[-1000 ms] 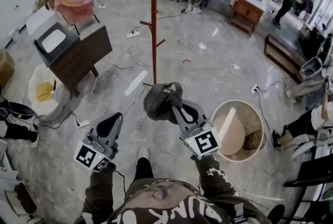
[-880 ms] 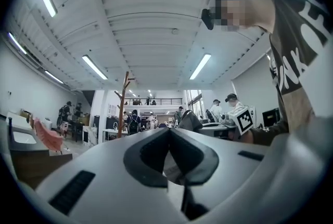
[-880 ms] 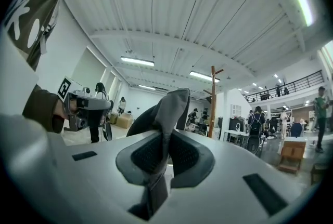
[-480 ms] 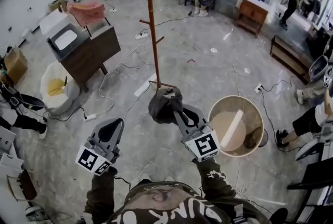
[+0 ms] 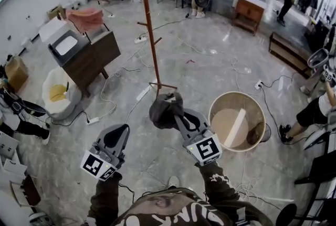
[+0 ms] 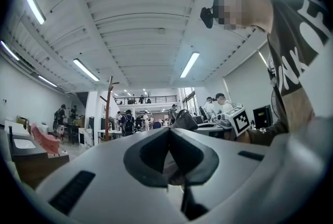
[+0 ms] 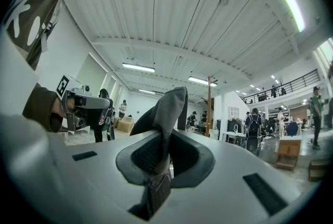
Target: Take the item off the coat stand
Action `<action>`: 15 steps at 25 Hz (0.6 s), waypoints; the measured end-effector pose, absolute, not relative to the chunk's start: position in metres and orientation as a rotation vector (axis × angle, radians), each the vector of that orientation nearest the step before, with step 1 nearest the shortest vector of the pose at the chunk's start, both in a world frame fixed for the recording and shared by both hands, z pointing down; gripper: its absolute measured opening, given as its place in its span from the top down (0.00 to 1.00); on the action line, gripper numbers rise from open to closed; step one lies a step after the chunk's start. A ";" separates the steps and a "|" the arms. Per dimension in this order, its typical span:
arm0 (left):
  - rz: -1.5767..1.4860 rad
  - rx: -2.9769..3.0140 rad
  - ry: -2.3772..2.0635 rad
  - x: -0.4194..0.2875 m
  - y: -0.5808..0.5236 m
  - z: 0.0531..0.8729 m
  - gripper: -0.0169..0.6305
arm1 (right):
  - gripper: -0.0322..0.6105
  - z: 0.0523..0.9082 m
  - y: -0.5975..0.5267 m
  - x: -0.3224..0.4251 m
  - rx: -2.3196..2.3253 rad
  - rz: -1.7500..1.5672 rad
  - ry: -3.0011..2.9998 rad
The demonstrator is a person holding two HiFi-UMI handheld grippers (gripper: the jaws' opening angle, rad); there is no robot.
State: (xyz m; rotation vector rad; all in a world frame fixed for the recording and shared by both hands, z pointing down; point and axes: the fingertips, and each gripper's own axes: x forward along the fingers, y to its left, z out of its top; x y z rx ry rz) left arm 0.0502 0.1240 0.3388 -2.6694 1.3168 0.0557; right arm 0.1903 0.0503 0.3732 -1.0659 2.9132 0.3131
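A crumpled dark grey cloth item hangs free of the wooden coat stand, just in front of the stand's foot. My right gripper is shut on its edge. In the right gripper view the grey cloth rises from between the closed pads, and the coat stand shows behind it. My left gripper is held lower left of the item, shut, with nothing between its fingers. In the left gripper view its pads meet at a line, and the item shows beyond them with the stand far off.
A round tan basket stands on the floor just right of my right gripper. A dark wooden cabinet and a white bin stand to the left. Cables trail over the floor round the stand. People stand at the far desks.
The view has shifted a little. My right gripper keeps its hold on the grey item and has drawn slightly back from the stand's foot. The left gripper stays shut beside it.
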 end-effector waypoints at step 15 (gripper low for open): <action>0.135 -2.671 1.275 -0.001 0.252 0.337 0.97 | 0.90 0.375 0.186 0.149 -1.139 0.339 2.923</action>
